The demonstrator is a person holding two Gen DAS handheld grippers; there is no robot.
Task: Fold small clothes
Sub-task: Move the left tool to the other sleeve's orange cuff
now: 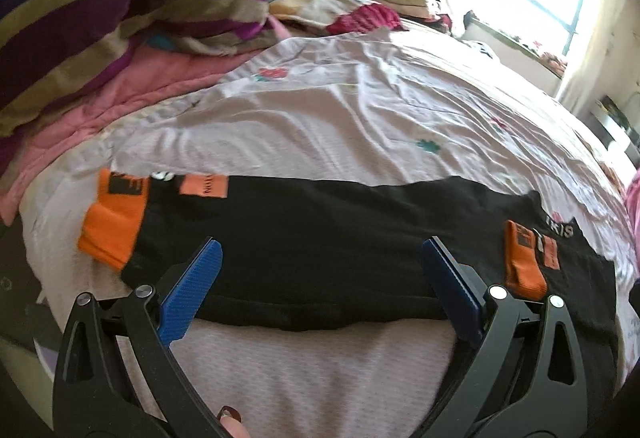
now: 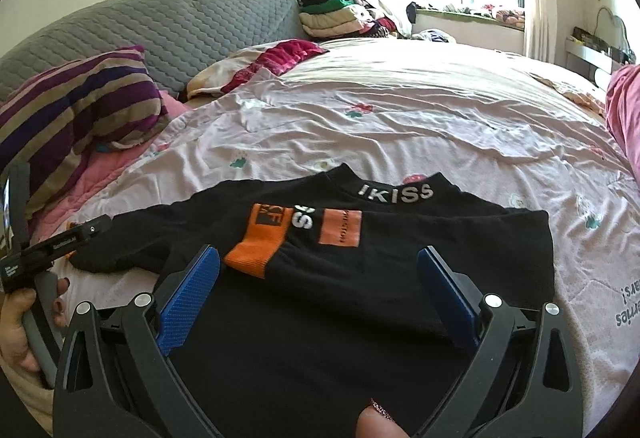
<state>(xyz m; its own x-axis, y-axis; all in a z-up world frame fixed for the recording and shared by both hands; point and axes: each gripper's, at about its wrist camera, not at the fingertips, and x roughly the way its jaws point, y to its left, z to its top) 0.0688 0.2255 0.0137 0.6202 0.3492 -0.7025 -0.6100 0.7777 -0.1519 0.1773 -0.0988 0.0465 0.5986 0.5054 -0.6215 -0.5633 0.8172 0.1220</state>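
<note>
One black garment with two orange cuffs, left tongs and right tongs apart

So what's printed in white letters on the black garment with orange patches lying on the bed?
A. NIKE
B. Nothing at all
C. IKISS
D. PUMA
C: the right wrist view shows white letters reading IKISS along the far edge of the black garment with orange patches, spread flat on the pale pink bedsheet.

orange patch lettering: too small to read | black garment: cut off right
</note>
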